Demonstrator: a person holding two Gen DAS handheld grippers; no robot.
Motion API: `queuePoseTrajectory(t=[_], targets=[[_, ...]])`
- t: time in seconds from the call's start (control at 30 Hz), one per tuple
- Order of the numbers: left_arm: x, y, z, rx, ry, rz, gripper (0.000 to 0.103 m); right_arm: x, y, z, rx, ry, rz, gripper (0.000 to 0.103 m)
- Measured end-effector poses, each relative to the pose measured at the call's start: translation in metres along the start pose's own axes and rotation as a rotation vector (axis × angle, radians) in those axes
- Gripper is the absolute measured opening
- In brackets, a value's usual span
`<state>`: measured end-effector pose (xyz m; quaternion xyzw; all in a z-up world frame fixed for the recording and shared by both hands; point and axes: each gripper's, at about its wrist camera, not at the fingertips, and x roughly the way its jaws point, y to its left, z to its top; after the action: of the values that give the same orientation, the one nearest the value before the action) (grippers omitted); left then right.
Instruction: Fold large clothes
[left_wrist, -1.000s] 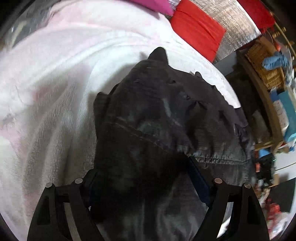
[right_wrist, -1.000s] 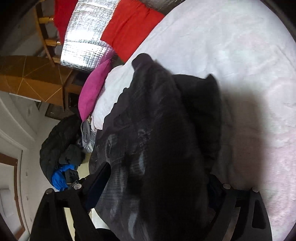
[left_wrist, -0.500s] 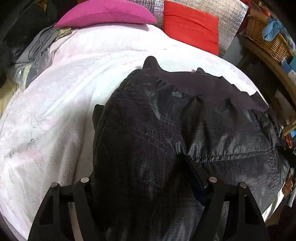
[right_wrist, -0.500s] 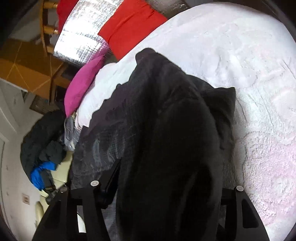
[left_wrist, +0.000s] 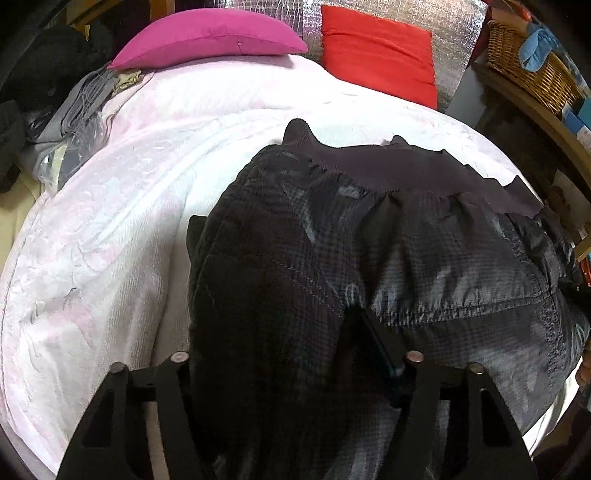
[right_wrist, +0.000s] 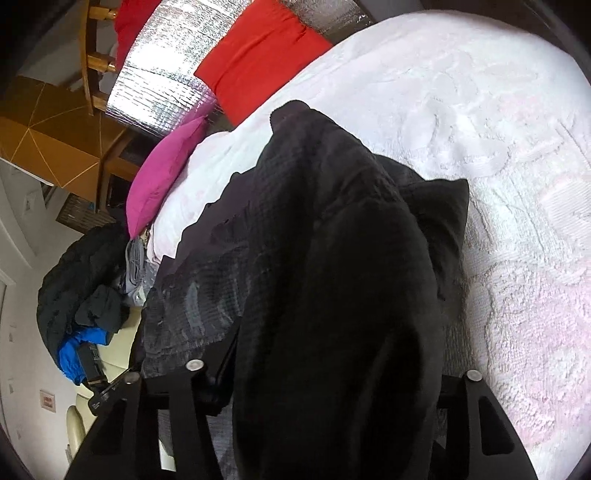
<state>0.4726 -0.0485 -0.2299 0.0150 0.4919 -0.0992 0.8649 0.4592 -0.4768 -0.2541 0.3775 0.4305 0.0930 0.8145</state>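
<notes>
- So the thing being folded is a big dark jacket (left_wrist: 369, 258), quilted, shiny checked shell, ribbed hem band along its far edge. It lies on the white bedspread (left_wrist: 110, 240), toward the near edge of the bed, with the pink pillow (left_wrist: 210, 37) and red cushion (left_wrist: 376, 55) well beyond it at the head end.
- Left gripper (left_wrist: 291, 365): a thick dark bunch of jacket sits between the fingers and the jaws are closing on it. The fabric fills the gap, but whether the pads really press on it yet, I can't tell; they're buried in cloth.
- Right gripper (right_wrist: 328, 373): same deal. A fat black roll of the jacket (right_wrist: 332, 277) fills the space between the fingers and the jaws are closing on it. The contact itself is hidden.
- Step in hand, my read: grabbing the near side of the jacket with both grippers, ready to carry it over toward the hem band for a fold.
- What the next move calls for, I'd guess: finish both squeezes first, since this puffy stuff probably slips. Then lift both sides evenly and lay the near edge flat toward the hem, keeping it square to the bedspread edge.
- Watch for the padding springing back open.
</notes>
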Motion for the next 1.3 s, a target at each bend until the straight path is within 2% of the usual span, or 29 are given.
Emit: queuePoseTrajectory(t=[0.13, 0.27, 0.4, 0.6, 0.7, 0.73, 0.77, 0.8, 0.83, 0.9, 0.97, 1.1, 1.13, 1.23, 1.3], targets=[[-0.006, -0.004, -0.002, 0.017, -0.024, 0.004, 0.046, -0.009, 0.007, -0.005, -0.011, -0.024, -0.013, 0.048], [-0.017, 0.005, -0.005, -0.012, -0.031, -0.054, 0.029, -0.016, 0.011, -0.01, -0.014, -0.043, -0.019, 0.042], [-0.028, 0.018, -0.009, -0.057, -0.026, -0.13, 0.025, -0.026, 0.013, -0.017, -0.004, -0.065, -0.008, 0.039], [-0.041, 0.027, -0.027, -0.06, 0.006, -0.164, 0.025, -0.046, 0.015, -0.027, -0.008, -0.092, 0.004, 0.037], [-0.034, 0.033, -0.033, -0.069, 0.033, -0.15, 0.033, -0.043, 0.007, -0.026, -0.002, -0.078, -0.017, 0.037], [-0.028, 0.032, -0.032, -0.06, 0.05, -0.136, 0.04, -0.036, 0.002, -0.025, 0.008, -0.059, -0.027, 0.038], [-0.026, 0.03, -0.032, -0.051, 0.057, -0.119, 0.049, -0.032, -0.004, -0.024, 0.027, -0.052, -0.036, 0.044], [-0.022, 0.03, -0.03, -0.056, 0.064, -0.1, 0.054, -0.026, -0.012, -0.023, 0.066, -0.05, -0.047, 0.056], [-0.02, 0.033, -0.029, -0.077, 0.071, -0.093, 0.058, -0.023, -0.02, -0.021, 0.108, -0.045, -0.047, 0.062], [-0.02, 0.033, -0.025, -0.103, 0.078, -0.102, 0.059, -0.026, -0.027, -0.019, 0.157, -0.048, -0.019, 0.064], [-0.027, 0.036, -0.025, -0.119, 0.068, -0.081, 0.059, -0.034, -0.027, -0.018, 0.174, -0.063, -0.036, 0.065], [-0.065, 0.036, -0.03, -0.085, -0.046, 0.024, 0.061, -0.065, -0.019, -0.026, 0.157, -0.142, -0.131, 0.066], [-0.077, 0.035, -0.031, -0.077, -0.093, 0.047, 0.062, -0.076, -0.014, -0.032, 0.136, -0.178, -0.168, 0.067], [-0.115, 0.03, -0.043, -0.04, -0.243, 0.144, 0.075, -0.108, 0.005, -0.05, 0.038, -0.312, -0.299, 0.067], [-0.129, 0.021, -0.049, -0.005, -0.295, 0.179, 0.075, -0.123, 0.026, -0.066, -0.067, -0.406, -0.364, 0.067]])
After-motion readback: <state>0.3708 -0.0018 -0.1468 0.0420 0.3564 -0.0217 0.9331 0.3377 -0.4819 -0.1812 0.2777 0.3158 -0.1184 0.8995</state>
